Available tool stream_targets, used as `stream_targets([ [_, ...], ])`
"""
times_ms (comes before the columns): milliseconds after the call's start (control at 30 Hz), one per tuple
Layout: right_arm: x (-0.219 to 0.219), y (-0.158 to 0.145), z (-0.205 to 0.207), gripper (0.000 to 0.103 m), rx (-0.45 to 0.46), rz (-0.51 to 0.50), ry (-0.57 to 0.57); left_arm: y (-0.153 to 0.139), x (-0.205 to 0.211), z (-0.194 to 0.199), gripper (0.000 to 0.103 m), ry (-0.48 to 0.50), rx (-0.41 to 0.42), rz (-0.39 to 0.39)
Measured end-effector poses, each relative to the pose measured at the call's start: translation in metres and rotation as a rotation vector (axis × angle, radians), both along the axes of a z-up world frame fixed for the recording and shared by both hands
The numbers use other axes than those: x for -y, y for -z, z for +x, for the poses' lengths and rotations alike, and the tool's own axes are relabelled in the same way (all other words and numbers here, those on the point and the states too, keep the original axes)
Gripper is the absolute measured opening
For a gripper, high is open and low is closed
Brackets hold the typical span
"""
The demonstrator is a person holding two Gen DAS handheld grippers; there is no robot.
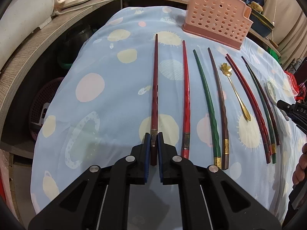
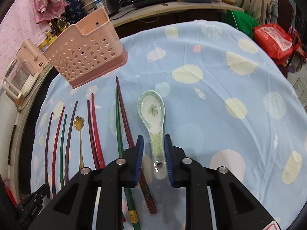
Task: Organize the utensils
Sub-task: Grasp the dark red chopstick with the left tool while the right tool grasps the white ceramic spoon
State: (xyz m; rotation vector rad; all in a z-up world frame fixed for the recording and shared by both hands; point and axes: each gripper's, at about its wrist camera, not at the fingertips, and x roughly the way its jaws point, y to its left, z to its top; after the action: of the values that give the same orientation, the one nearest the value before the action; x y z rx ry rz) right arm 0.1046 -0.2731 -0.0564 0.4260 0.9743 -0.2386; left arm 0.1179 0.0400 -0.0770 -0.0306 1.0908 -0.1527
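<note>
Left tongs (image 1: pixel 153 140) clamped on dark red chopstick (image 1: pixel 154 88) at butt end, flat on surface (image 1: pixel 107 80). Right tongs (image 2: pixel 153 149) straddling ceramic spoon (image 2: pixel 153 115) handle, pads not touching. Spoon probably slick, brittle; grip mid-handle.

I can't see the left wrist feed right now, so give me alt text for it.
The left gripper is shut on the near end of a dark red chopstick lying on a blue patterned tablecloth. To its right lie more chopsticks and a gold spoon. A pink perforated basket stands at the far side of the table.
</note>
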Motion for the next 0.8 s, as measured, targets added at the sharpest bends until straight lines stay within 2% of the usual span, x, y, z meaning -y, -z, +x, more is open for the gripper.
stream_targets([
  [233, 0.005, 0.009, -0.002, 0.013, 0.007, 0.059, 0.005, 0.0, 0.0, 0.0, 0.007, 0.0, 0.0, 0.001],
  [467, 0.001, 0.0, -0.011, 0.012, 0.026, 0.032, -0.002, -0.003, -0.001, -0.001, 0.007, -0.004, -0.001, -0.024],
  [800, -0.004, -0.023, -0.044, 0.012, 0.06, 0.011, -0.003, -0.029, -0.009, -0.022, 0.007, -0.008, 0.065, -0.046],
])
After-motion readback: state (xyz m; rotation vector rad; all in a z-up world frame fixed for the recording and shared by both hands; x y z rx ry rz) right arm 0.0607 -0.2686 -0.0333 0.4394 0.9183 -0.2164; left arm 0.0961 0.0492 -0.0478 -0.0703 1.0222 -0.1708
